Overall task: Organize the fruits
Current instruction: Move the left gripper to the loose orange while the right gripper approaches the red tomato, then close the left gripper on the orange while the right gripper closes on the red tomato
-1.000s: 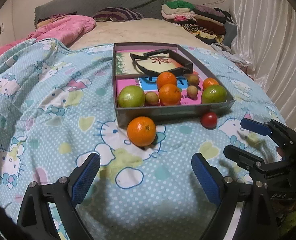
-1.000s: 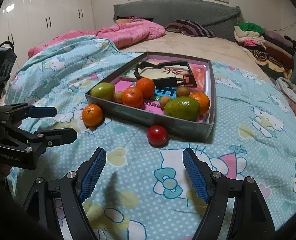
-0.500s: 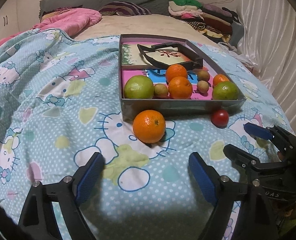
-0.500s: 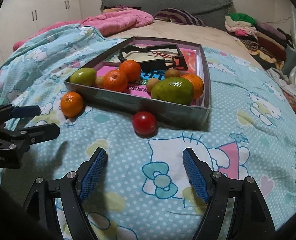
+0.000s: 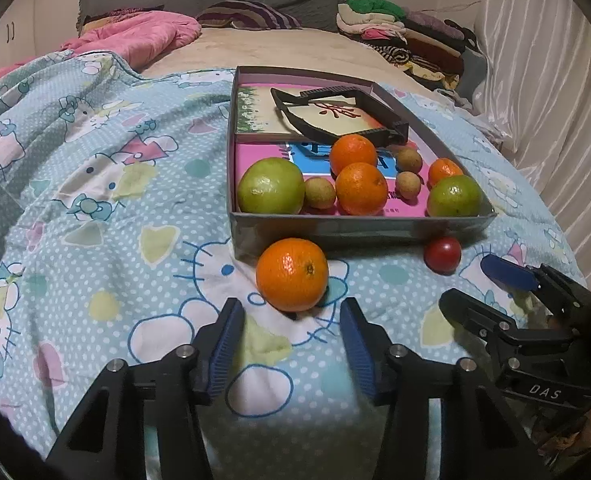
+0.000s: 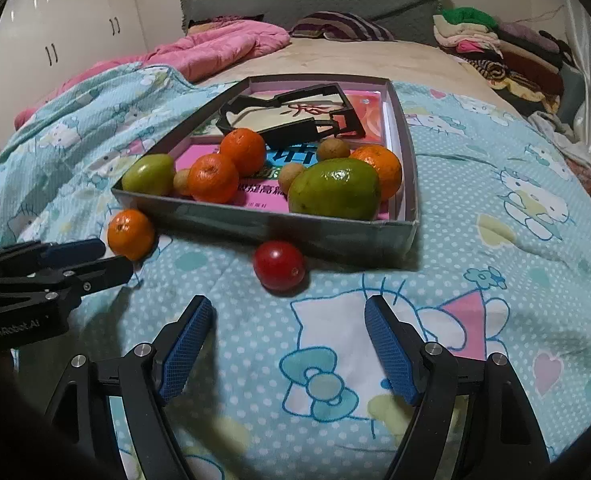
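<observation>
A loose orange [image 5: 292,275] lies on the blue patterned bedspread just in front of the grey box [image 5: 335,232]. My left gripper [image 5: 291,336] points down at it, jaws closing. The orange sits right at the fingertips, and the pads do not touch it. From the right wrist view, the left gripper [image 6: 113,258] reaches the orange [image 6: 131,234] from the left. A small red tomato [image 6: 280,266] lies before the grey box [image 6: 255,224]. Just short of it, my right gripper [image 6: 289,340] stands open and empty. The box holds oranges, green fruits and small brown fruits.
A black plastic frame [image 5: 335,116] lies in the box's far half over printed cards. A pink quilt [image 6: 223,48] and pillows lie at the bed's head, with folded clothes [image 5: 407,36] at the far right. A curtain [image 5: 555,100] hangs on the right.
My left gripper's jaws have narrowed a lot and moved in on the loose orange. My right gripper has come closer to the red tomato, its jaws unchanged.
</observation>
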Tool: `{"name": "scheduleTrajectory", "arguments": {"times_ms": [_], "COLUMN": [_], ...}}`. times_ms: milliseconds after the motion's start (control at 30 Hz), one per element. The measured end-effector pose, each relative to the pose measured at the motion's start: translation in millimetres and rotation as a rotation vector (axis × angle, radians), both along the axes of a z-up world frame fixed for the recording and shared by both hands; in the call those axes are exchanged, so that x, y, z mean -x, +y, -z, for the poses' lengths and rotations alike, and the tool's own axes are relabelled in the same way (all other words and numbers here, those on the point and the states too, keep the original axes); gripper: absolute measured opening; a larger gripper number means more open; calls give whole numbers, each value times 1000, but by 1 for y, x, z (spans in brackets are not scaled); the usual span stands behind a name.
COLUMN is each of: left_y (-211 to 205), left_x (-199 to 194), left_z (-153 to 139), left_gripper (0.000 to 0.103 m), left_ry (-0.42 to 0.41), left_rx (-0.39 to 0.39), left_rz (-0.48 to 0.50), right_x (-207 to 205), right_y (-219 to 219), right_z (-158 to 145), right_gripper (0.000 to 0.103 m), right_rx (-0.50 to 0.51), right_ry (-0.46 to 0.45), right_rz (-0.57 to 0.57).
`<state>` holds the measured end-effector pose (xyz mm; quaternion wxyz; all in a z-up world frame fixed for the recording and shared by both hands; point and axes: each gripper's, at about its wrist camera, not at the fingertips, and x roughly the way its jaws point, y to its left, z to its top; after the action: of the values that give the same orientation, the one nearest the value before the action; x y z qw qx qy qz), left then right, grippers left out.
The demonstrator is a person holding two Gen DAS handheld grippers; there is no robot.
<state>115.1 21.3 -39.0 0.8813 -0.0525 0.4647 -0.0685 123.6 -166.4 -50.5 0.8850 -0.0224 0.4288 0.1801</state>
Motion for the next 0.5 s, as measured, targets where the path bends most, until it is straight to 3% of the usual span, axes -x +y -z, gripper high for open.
{"name": "scheduleTrajectory", "arguments": {"times_ms": [200,367,500], "left_y": [1,1,1], "left_x": [-5,-8,-10], "left_z": [2,3,3], "left_gripper": [47,46,45], "left_ry": [-1,1,-1], "left_rx": [10,15,19], "left_rz": [-4,-4,-5], "right_x": [-9,-14,-19], "right_y": [2,6,9], "right_z": [1,3,4], "right_gripper": [78,69,51], "right_rx": [-11,5,1], "right_ry": [6,7,14], "right_rz": [18,23,24]}}
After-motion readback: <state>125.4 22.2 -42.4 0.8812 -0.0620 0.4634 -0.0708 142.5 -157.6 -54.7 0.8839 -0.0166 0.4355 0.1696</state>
